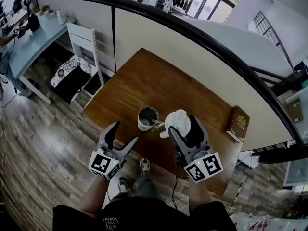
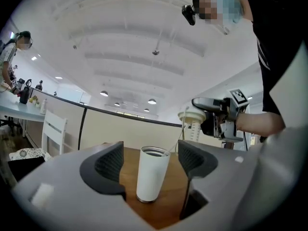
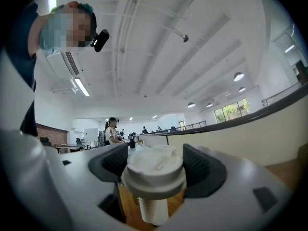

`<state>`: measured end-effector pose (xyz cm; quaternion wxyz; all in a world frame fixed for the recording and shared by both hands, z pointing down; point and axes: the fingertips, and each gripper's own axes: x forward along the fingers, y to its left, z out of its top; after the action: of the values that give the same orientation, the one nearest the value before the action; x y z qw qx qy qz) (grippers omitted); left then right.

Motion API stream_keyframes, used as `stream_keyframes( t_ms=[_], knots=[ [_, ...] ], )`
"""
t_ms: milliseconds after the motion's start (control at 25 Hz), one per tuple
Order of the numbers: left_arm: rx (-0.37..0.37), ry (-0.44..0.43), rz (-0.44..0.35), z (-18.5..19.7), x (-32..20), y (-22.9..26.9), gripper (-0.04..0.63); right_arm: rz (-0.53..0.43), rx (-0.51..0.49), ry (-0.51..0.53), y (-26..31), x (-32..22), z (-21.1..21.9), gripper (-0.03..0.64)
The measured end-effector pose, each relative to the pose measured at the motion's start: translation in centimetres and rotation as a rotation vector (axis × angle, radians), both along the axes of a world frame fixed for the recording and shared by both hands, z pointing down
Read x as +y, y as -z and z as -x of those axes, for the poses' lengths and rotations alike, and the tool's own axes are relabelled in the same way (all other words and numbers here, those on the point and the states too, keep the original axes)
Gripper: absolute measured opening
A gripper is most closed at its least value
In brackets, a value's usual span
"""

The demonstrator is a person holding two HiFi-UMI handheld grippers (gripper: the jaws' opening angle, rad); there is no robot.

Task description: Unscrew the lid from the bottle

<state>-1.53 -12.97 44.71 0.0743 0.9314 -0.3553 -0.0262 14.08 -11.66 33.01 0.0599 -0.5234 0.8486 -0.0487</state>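
A white bottle stands upright and uncapped on the wooden table. In the left gripper view the bottle rises just beyond my open left gripper, untouched. In the head view the left gripper hangs at the table's front edge, short of the bottle. My right gripper is shut on the white lid, held up to the right of the bottle and apart from it. The lid fills the space between the right gripper jaws, with a ribbed tube hanging under it. From the left gripper view the lid is at upper right.
A brown book lies near the table's right end. A curved partition wall runs behind the table. A white chair stands on the floor to the left. The person's shoes are below the table's front edge.
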Motion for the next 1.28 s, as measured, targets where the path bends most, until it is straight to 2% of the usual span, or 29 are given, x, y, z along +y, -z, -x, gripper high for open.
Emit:
stream_keyframes(
  t_ms=[200,440,560,720,840,1280],
  knots=[
    [0.036,0.024,0.012,0.6,1.1,2.4,0.354,-0.040,-0.039,-0.050,1.4,1.3,-1.1,0.331],
    [0.059,0.037,-0.021,1.8,2.2,4.2,0.313,-0.081,-0.006,-0.077,3.3,2.7,-1.5,0.331],
    [0.063,0.039,-0.053,2.2,2.7,5.0,0.240,-0.077,0.006,-0.086,3.4,3.4,-1.5,0.331],
    [0.063,0.051,-0.095,2.8,3.1,5.7,0.081,-0.061,0.014,-0.095,2.9,4.5,-1.4,0.331],
    [0.058,0.047,-0.089,3.1,3.4,5.9,0.031,-0.050,0.016,-0.106,2.5,5.3,-1.3,0.331],
    [0.018,0.018,-0.059,4.5,6.0,5.1,0.011,0.008,-0.004,-0.133,-0.3,8.4,0.3,0.331]
  ],
)
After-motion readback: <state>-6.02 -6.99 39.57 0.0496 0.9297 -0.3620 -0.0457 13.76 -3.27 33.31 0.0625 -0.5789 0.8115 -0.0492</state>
